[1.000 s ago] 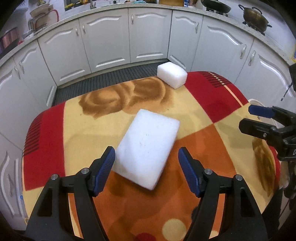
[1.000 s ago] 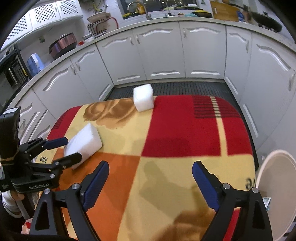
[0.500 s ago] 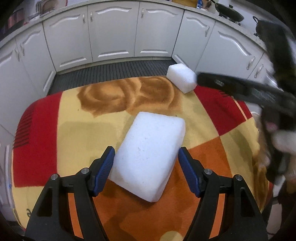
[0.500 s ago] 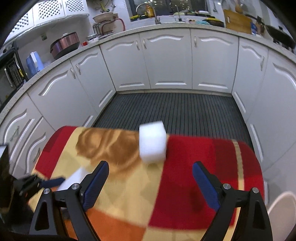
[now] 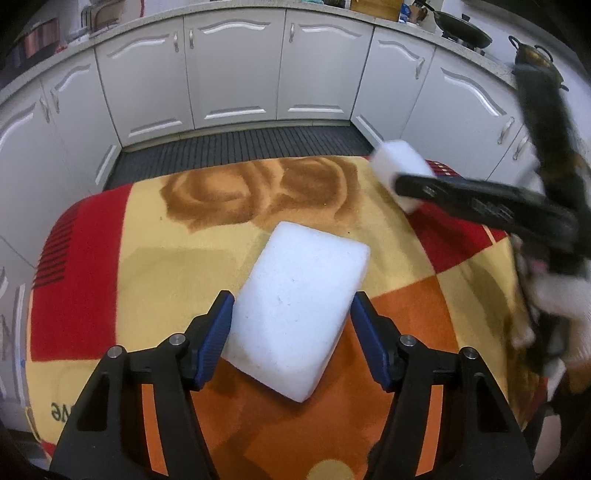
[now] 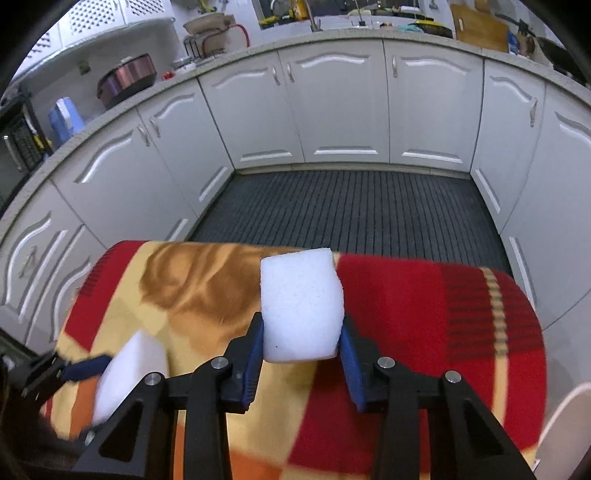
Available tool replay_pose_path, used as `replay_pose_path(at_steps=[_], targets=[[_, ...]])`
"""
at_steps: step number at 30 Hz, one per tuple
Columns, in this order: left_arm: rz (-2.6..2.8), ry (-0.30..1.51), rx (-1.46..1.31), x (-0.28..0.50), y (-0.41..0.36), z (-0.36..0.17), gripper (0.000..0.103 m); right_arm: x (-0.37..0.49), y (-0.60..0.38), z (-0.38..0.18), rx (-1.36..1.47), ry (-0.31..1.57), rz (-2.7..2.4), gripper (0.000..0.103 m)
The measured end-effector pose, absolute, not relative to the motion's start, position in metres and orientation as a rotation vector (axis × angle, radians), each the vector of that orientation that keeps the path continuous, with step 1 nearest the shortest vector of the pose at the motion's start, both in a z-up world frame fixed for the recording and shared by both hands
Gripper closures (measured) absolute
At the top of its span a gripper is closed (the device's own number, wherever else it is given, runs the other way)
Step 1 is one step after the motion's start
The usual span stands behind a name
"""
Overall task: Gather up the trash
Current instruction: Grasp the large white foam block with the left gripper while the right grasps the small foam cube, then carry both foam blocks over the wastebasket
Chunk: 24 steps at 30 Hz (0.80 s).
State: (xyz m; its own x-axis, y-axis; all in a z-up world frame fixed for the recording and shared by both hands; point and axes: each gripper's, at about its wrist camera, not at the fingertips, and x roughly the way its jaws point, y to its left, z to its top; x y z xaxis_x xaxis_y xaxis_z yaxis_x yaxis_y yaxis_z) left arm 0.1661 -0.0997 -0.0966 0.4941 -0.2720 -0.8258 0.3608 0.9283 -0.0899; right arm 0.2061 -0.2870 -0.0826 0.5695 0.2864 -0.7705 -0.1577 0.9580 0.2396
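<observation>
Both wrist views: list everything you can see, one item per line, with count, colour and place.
Foam blocks: 2, white; large flat one near the blanket's middle, smaller one at its far edge.
Blanket: 1, red, yellow, orange and brown, covering the table.
Cabinets: a curved run, white, behind the table.
Floor mat: 1, dark ribbed, before the cabinets.
Pots: 2, dark, on the counter, right.
Bin: 1, white, lower right.
Left gripper: black, blue pads, straddling the large block.
Right gripper: pads against the small block.
</observation>
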Motion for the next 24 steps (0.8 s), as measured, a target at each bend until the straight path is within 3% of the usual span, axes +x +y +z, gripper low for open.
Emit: replay_pose_path(at_steps=[9, 24], targets=[[-0.374, 0.933, 0.074, 0.143, -0.105, -0.084, 0.041, 0.122, -0.301, -0.073, 0.176, 0.877, 0.252, 0.066], [-0.423, 0.882, 0.101, 0.103, -0.144, -0.066, 0.041, 0.052, -0.325, -0.061, 0.214, 0.833, 0.203, 0.066]])
